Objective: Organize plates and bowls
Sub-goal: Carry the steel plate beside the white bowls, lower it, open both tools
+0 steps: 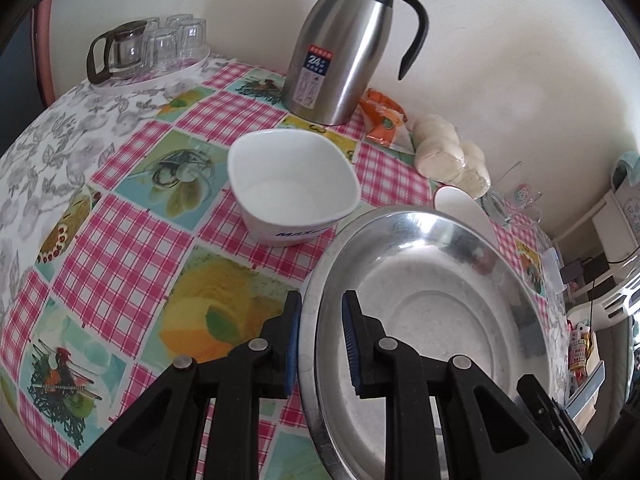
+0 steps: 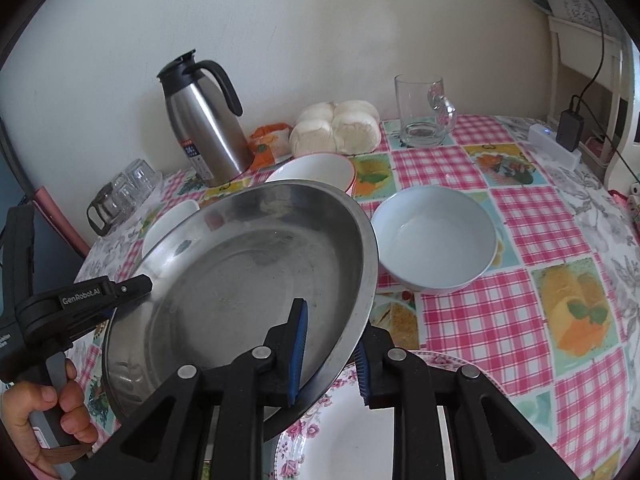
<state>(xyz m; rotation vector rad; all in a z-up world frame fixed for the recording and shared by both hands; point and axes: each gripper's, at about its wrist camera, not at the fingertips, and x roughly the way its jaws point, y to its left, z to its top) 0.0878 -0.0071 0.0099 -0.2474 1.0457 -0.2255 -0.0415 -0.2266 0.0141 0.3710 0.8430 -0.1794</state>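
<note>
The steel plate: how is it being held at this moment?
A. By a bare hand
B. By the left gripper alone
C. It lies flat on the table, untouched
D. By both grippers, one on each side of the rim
D: the steel plate has the left gripper and the right gripper straddling opposite sides of its rim.

Open cloth to the left and right, crowded middle and back

The surface (image 1: 120, 248) lies bare left of the steel dish (image 2: 240, 272) and right of the round white bowl (image 2: 436, 240). The square white bowl (image 1: 292, 188), thermos jug (image 1: 344, 56), bread rolls (image 2: 336, 126) and glass mug (image 2: 420, 112) block the back; a floral plate (image 2: 352, 432) lies beneath the dish's near rim.
</note>
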